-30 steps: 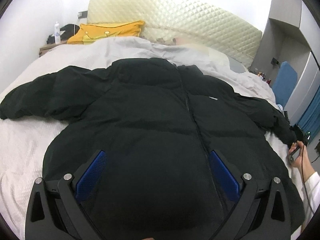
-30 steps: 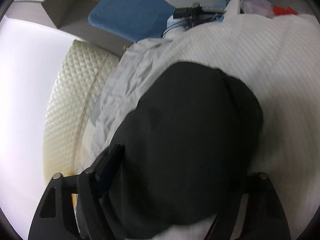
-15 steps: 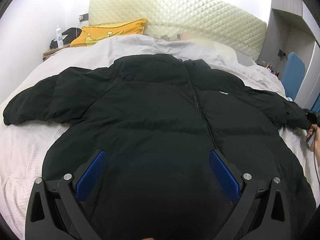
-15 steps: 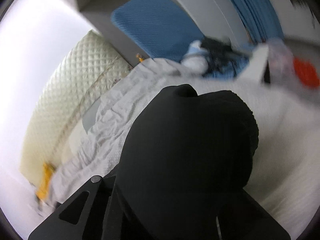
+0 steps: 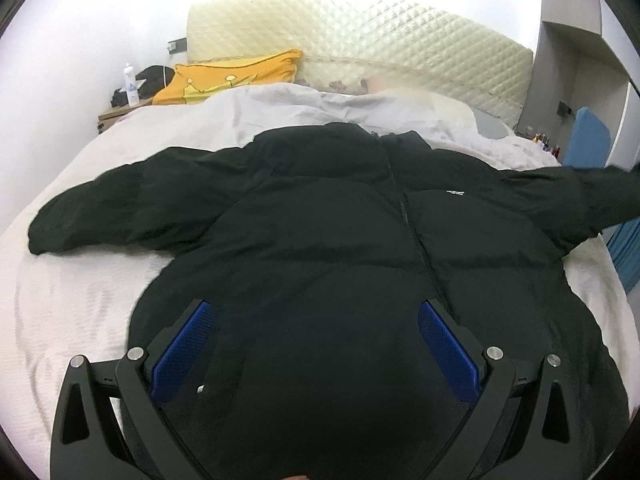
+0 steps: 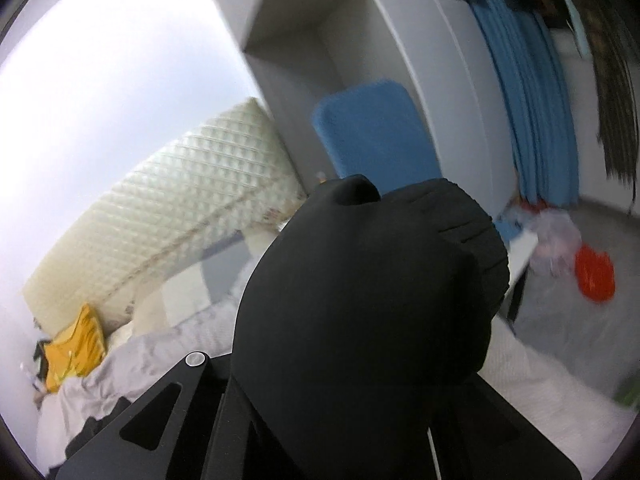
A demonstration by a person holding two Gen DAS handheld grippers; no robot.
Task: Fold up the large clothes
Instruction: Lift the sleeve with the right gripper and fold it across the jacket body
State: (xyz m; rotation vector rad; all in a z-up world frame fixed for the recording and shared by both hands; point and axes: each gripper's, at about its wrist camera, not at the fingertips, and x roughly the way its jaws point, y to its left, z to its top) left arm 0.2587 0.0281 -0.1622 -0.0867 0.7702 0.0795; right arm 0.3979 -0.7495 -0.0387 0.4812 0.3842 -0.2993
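Note:
A black puffer jacket (image 5: 328,240) lies front up on the white bed (image 5: 80,280), zipper down its middle and its left sleeve stretched flat. My left gripper (image 5: 316,328) hovers open over the jacket's lower part, its blue pads (image 5: 180,352) wide apart with nothing pinched between them. The jacket's right sleeve (image 5: 580,196) is raised off the bed toward the right edge. In the right wrist view the sleeve's cuff (image 6: 360,300) bulges in front of the camera, and my right gripper (image 6: 340,380) is shut on it. The fabric hides the fingertips.
A quilted cream headboard (image 5: 380,40), a yellow cushion (image 5: 236,76) and a crumpled grey blanket (image 5: 300,108) lie beyond the jacket. A nightstand with a bottle (image 5: 130,84) stands at the back left. A blue chair (image 6: 376,132), blue curtain (image 6: 532,112) and floor clutter (image 6: 594,276) are beside the bed.
My right gripper closed on the sleeve cuff and lifted it well off the bed while rolling. In the left view the right sleeve rose toward the right edge. The left gripper stayed open.

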